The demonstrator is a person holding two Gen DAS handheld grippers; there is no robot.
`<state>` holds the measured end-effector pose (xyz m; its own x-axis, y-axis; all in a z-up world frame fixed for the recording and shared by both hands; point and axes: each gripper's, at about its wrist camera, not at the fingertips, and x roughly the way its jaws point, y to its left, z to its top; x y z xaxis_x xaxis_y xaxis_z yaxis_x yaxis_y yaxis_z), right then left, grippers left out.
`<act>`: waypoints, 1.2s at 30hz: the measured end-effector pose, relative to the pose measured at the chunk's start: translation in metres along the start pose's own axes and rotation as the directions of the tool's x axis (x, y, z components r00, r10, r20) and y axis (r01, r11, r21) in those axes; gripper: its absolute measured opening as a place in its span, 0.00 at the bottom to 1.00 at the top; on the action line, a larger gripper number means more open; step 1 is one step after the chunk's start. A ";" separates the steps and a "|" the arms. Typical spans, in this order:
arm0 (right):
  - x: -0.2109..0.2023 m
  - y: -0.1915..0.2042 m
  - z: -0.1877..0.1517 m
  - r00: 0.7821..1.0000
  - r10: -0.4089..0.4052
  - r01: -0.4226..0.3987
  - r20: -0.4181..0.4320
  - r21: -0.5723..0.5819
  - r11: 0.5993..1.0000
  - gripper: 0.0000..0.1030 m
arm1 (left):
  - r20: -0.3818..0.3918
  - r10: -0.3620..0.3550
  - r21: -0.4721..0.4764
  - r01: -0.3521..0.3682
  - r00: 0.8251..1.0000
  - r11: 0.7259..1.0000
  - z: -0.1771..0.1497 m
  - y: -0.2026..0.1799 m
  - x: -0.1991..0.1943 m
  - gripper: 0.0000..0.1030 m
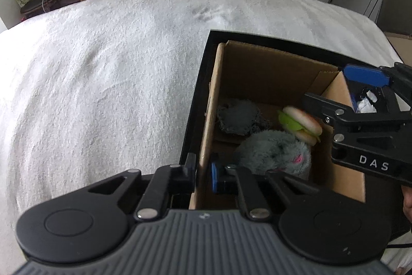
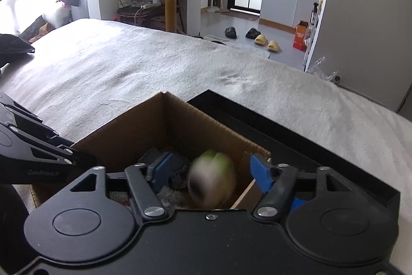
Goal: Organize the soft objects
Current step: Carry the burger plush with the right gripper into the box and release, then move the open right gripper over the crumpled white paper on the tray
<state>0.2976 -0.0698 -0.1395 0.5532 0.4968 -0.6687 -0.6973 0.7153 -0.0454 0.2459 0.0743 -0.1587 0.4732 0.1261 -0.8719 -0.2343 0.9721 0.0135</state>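
A brown cardboard box (image 1: 270, 74) is seen on a bed covered with a white fleecy blanket (image 1: 103, 68), set against a black tray (image 2: 322, 146). The near left wall of the box is clamped by the closed fingers of the left gripper (image 1: 203, 175). The right gripper (image 2: 213, 172) is held open over the box, nothing being gripped. Inside lie a soft toy hamburger (image 1: 301, 124), a grey plush toy (image 1: 273, 151) and a dark grey fuzzy cloth (image 1: 238, 119).

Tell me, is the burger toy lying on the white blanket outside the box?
No, the burger toy is inside the box, above the grey plush, and the blanket around is bare.
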 end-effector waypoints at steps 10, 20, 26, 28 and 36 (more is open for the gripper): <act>-0.013 -0.021 0.003 1.000 -0.025 0.026 -0.011 0.098 0.995 0.73 | 0.007 0.040 0.012 -0.040 0.999 0.999 0.001 -0.007 -0.016 0.30; -0.019 -0.051 -0.012 0.997 -0.063 0.072 -0.049 0.210 0.975 0.75 | 0.052 0.100 0.055 -0.103 0.994 0.993 -0.001 -0.026 -0.034 0.59; -0.015 -0.058 -0.024 0.989 -0.126 0.140 -0.075 0.233 0.962 0.86 | 0.054 0.111 0.055 -0.114 0.992 0.992 -0.002 -0.030 -0.035 0.60; -0.015 -0.055 -0.027 0.987 -0.148 0.158 -0.059 0.226 0.961 0.88 | 0.063 0.124 0.055 -0.127 0.990 0.990 -0.003 -0.032 -0.034 0.60; -0.018 -0.058 -0.033 0.980 -0.194 0.198 -0.041 0.230 0.953 0.89 | 0.066 0.201 0.068 -0.206 0.977 0.976 0.003 -0.041 -0.030 0.68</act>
<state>0.3127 -0.1364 -0.1496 0.6586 0.3284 -0.6770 -0.4504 0.8928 -0.0051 0.2440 0.0311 -0.1320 0.4714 0.3321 -0.8170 -0.2686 0.9364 0.2257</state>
